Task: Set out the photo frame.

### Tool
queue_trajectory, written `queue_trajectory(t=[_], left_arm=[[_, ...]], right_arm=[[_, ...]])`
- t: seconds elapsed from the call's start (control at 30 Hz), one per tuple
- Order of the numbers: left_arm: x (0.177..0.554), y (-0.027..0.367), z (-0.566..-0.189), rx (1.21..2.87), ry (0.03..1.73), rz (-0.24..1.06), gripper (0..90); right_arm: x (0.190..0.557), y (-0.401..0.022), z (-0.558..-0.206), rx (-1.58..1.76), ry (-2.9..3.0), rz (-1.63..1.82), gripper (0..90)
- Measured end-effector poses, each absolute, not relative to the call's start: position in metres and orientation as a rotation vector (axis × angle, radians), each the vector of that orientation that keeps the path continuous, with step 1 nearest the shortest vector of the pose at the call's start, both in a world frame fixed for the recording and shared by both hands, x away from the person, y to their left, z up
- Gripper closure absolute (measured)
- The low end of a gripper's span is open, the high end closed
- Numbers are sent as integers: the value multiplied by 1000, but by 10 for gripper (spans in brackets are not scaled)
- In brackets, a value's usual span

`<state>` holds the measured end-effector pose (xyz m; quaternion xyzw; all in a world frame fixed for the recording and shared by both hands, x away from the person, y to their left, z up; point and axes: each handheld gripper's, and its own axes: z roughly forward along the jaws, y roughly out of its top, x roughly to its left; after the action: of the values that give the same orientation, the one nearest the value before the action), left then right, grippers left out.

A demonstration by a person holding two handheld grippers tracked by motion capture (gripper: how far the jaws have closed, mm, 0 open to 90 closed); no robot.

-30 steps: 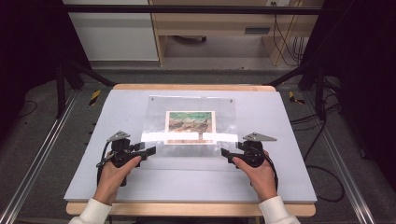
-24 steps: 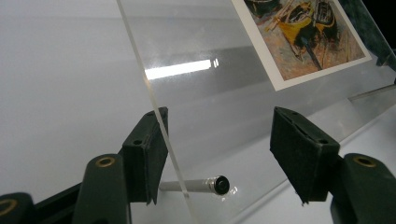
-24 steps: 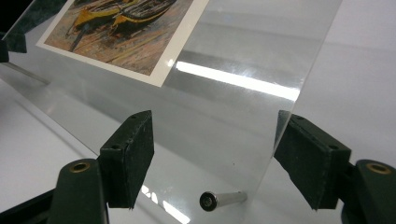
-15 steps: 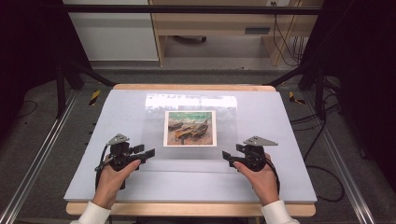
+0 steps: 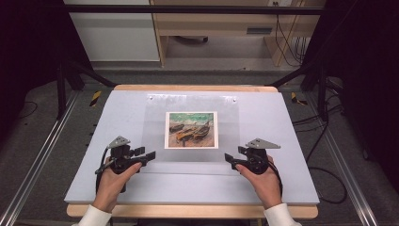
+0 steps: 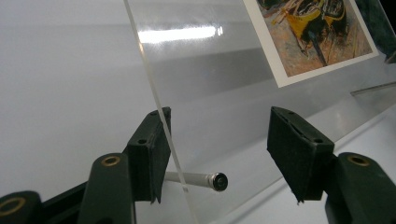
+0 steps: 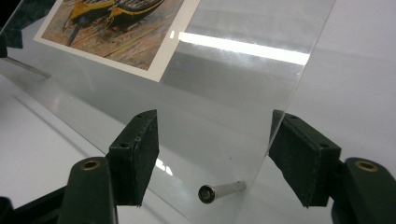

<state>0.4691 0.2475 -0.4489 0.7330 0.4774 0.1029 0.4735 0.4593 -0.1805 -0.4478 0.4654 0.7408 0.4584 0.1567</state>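
Note:
A clear acrylic sheet with a boat picture under it lies on the pale table mat. My left gripper is at the sheet's near left corner and my right gripper at its near right corner. In the left gripper view the jaws stand apart around a metal pin, and the sheet's edge passes the left pad. In the right gripper view the jaws straddle the other pin and the sheet corner. Both pairs of jaws have just been closing, with a gap still beside each pin.
Two small screws mark the sheet's far corners. A wooden strip edges the table front. Metal rails run along both sides on the floor, and cables lie at the right. A wooden cabinet stands behind.
The sheet with the picture has tipped down from a raised, glaring tilt to lie flatter, so the picture looks taller. Both grippers have drawn slightly nearer the person.

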Motion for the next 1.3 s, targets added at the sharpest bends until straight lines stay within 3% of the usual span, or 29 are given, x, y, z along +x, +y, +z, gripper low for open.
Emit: queue_trajectory(t=[1.3], left_arm=[[455,253,-450,1826,1147,260,476]], right_arm=[[442,-182,-448,1307,2100,1280,453]])
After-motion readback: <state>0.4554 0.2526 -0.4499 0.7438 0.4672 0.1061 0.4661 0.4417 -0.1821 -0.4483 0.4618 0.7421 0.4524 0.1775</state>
